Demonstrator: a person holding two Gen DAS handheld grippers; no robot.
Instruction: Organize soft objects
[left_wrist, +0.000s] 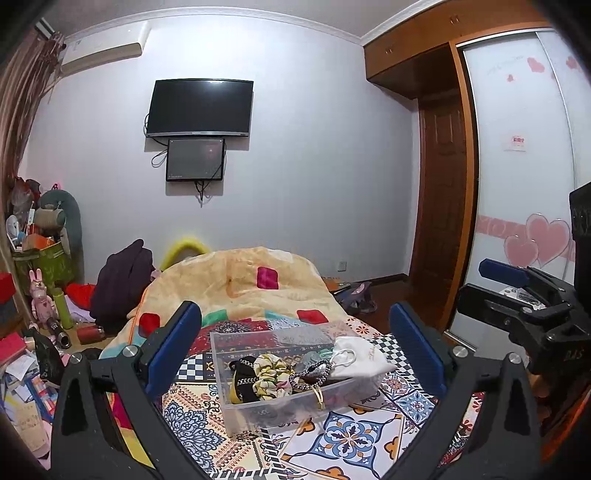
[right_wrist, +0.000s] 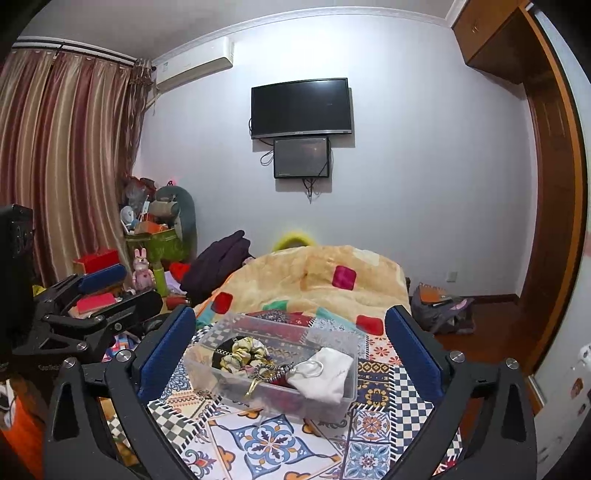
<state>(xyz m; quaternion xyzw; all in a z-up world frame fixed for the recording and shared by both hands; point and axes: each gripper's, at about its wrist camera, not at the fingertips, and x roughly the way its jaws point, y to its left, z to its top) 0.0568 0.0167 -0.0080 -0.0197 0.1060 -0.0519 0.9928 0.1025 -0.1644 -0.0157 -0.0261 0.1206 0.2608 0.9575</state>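
Note:
A clear plastic box (left_wrist: 236, 406) (right_wrist: 199, 365) sits on the patterned bed sheet. In it lie a white pouch (left_wrist: 364, 356) (right_wrist: 325, 376), a floral scrunchie (left_wrist: 271, 374) (right_wrist: 245, 350), a beaded hair tie (left_wrist: 314, 371) (right_wrist: 273, 369) and a black-and-yellow item (left_wrist: 242, 380). My left gripper (left_wrist: 295, 332) is open and empty, held above the box. My right gripper (right_wrist: 291, 332) is open and empty, also above the box. Each gripper shows at the edge of the other's view: the right one in the left wrist view (left_wrist: 517, 291), the left one in the right wrist view (right_wrist: 107, 288).
A yellow blanket (left_wrist: 251, 280) (right_wrist: 325, 277) is heaped at the bed's far end. Dark clothes (left_wrist: 125, 280) and a cluttered floor with boxes and toys (left_wrist: 40, 295) lie to the left. A wardrobe (left_wrist: 517, 184) and door stand on the right. Two screens (left_wrist: 199, 107) hang on the wall.

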